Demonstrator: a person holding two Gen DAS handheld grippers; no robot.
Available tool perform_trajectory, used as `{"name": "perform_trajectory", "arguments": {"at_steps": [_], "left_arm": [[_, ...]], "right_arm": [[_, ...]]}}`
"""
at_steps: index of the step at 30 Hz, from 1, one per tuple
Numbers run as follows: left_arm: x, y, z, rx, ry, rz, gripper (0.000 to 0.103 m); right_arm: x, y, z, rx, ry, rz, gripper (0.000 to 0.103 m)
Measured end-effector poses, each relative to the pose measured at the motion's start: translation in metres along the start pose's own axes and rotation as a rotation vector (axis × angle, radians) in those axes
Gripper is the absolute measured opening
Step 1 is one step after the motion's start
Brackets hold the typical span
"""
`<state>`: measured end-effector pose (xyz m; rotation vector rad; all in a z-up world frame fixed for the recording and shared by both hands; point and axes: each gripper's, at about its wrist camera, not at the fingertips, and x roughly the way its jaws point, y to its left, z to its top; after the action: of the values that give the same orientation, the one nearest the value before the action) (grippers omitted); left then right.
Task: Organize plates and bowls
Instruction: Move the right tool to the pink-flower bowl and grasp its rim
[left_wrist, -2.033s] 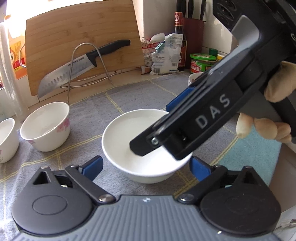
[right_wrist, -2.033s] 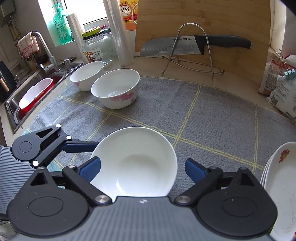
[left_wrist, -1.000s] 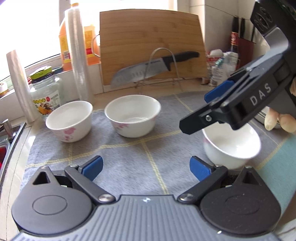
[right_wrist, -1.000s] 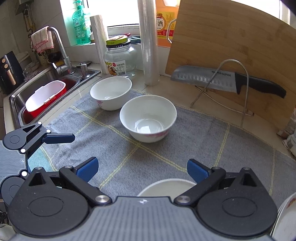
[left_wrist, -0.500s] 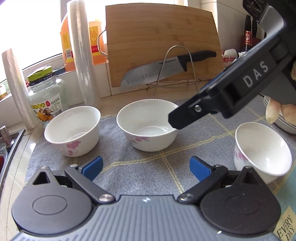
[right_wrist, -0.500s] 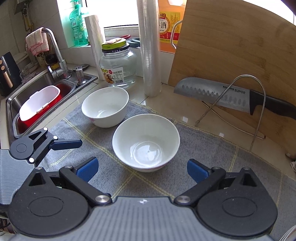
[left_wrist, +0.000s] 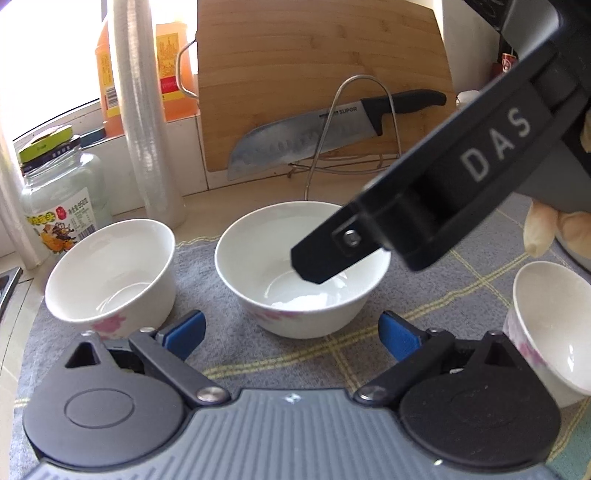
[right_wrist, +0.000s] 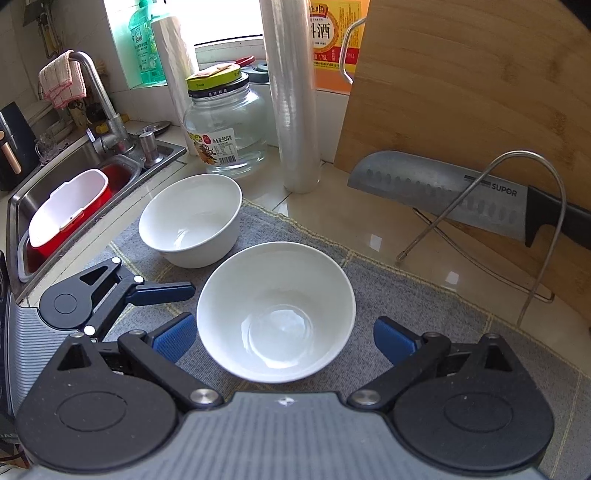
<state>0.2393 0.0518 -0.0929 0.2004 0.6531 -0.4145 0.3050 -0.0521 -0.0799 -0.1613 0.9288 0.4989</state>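
Observation:
Three white bowls with pink flower marks stand on a grey mat (left_wrist: 229, 350). The middle bowl (left_wrist: 301, 273) lies straight ahead of my open, empty left gripper (left_wrist: 291, 330). My right gripper (right_wrist: 282, 338) is open above that same bowl (right_wrist: 275, 310), its blue fingers on either side of the rim; in the left wrist view one finger (left_wrist: 332, 254) hangs over the bowl's right part. A second bowl (left_wrist: 110, 269) stands to the left, also in the right wrist view (right_wrist: 190, 225). A third bowl (left_wrist: 550, 328) sits tilted at the right edge.
A bamboo cutting board (left_wrist: 321, 70) leans at the back with a cleaver (left_wrist: 314, 136) on a wire rack (right_wrist: 480, 206). A glass jar (right_wrist: 225, 133), a roll of wrap (right_wrist: 293, 96) and bottles stand behind the bowls. A sink (right_wrist: 74, 177) with a red tub lies left.
The right gripper let go of the plain bowl at the right and moved left over the middle bowl. The left gripper also swung left and closed in on the same bowl.

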Motion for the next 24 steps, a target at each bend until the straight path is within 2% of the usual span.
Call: {"name": "perform_trajectory", "arguments": {"at_steps": [10,14,24], "left_arm": [[0.009,-0.004,0.003,0.003,-0.004,-0.015,0.099],[0.012,-0.003,0.004,0.001,-0.001,-0.015,0.099],[0.015,0.001,0.008,0.004,-0.018,-0.026,0.096]], "right_arm": [[0.019,-0.006,0.008,-0.004,0.019,0.005,0.103],[0.027,-0.01,0.011,0.001,0.019,-0.022,0.103],[0.031,-0.011,0.014,-0.003,0.024,0.019,0.092]]}}
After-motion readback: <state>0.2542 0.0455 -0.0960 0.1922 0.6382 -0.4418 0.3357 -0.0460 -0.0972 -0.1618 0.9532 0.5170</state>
